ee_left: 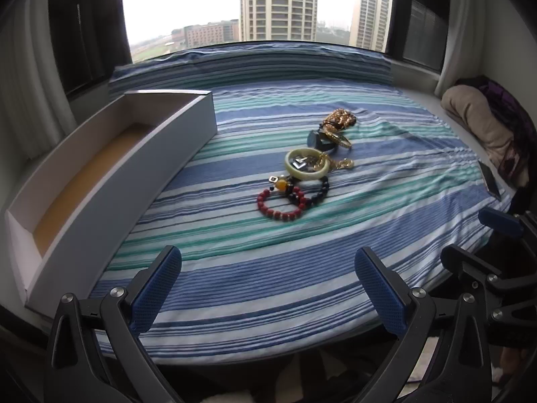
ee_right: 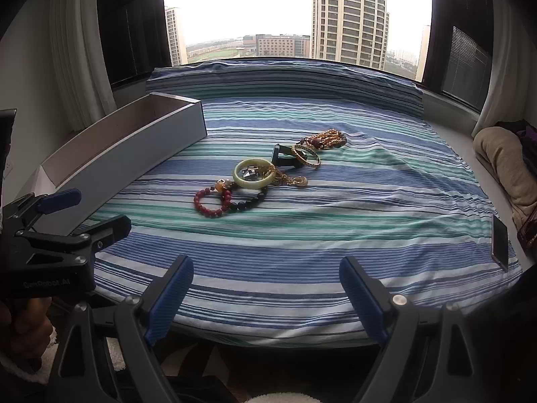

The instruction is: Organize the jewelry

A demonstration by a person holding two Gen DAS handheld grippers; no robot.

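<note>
Ahead of both grippers: jewelry lying in a loose line on the striped bedspread (ee_left: 302, 268), well apart from the fingertips, nothing lifted yet.
Step in hand: by the look of it, the very start, hovering at the near edge of the bed before a first pick.
Left gripper (ee_left: 268, 288): standing wide, holding nothing.
Right gripper (ee_right: 266, 299): also spread wide and holding nothing.
Nearest piece: red bead bracelet (ee_left: 281, 204), lying flat, touching the dark bead bracelet (ee_left: 315, 191) just beyond it.
Further ahead: pale jade bangle (ee_left: 307, 165) ringing small silver and gold pieces, then a dark watch (ee_left: 319, 141) overlapped by a gold bangle (ee_right: 306, 155), and a tangle of gold chains (ee_left: 339, 119) farthest off.
Destination, as judged: long white open box (ee_left: 110, 181), ahead and to the left of the left gripper, showing a tan floor with nothing in it.
Next move, as judged: reaching forward, closing on the red bead bracelet's rim without dragging its neighbour, then carrying left to the box.
Surface: soft, slightly rippled cloth, likely giving under a pinch.
Room: wide window (ee_right: 295, 10) beyond the bed showing tower blocks; folded beige blanket (ee_left: 476, 117) far right; flat dark phone-like slab (ee_right: 500, 240) near the bed's right edge.
</note>
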